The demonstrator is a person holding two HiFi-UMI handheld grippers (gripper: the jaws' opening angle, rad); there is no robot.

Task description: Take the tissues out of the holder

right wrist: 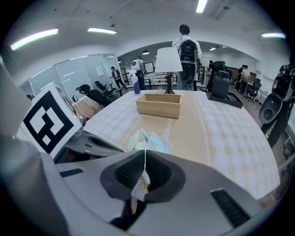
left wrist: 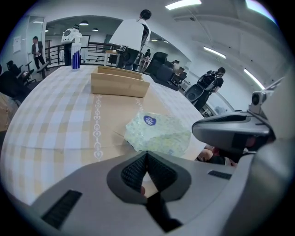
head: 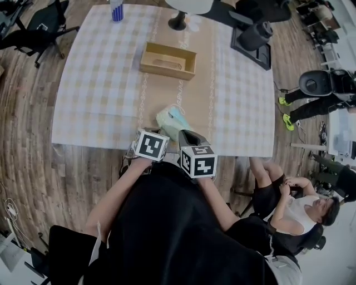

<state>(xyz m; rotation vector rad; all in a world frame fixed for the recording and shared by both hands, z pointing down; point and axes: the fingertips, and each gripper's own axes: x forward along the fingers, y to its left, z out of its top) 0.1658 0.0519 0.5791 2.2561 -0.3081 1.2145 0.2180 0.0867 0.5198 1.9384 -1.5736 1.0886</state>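
Note:
The tissue pack [head: 171, 119], pale green with a blue sticker, is near the table's front edge, well in front of the wooden holder [head: 168, 60]. My right gripper [right wrist: 145, 154] is shut on the pack [right wrist: 148, 139]: a strip of its patterned wrapper shows pinched between the pads. In the head view the right gripper [head: 182, 133] meets the pack's near right corner. My left gripper [left wrist: 146, 154] is shut just short of the pack [left wrist: 159, 131], with nothing clearly between its pads. In the head view the left gripper [head: 146, 137] sits beside the pack's left end. The holder [left wrist: 120, 83] [right wrist: 158, 105] stands farther back.
A lamp base [head: 178, 22] and a blue bottle [head: 117, 10] stand at the table's far edge, with a black bag [head: 253, 36] at the back right. The checked tablecloth [head: 100, 83] ends close under the grippers. A seated person [head: 289, 206] is at the lower right.

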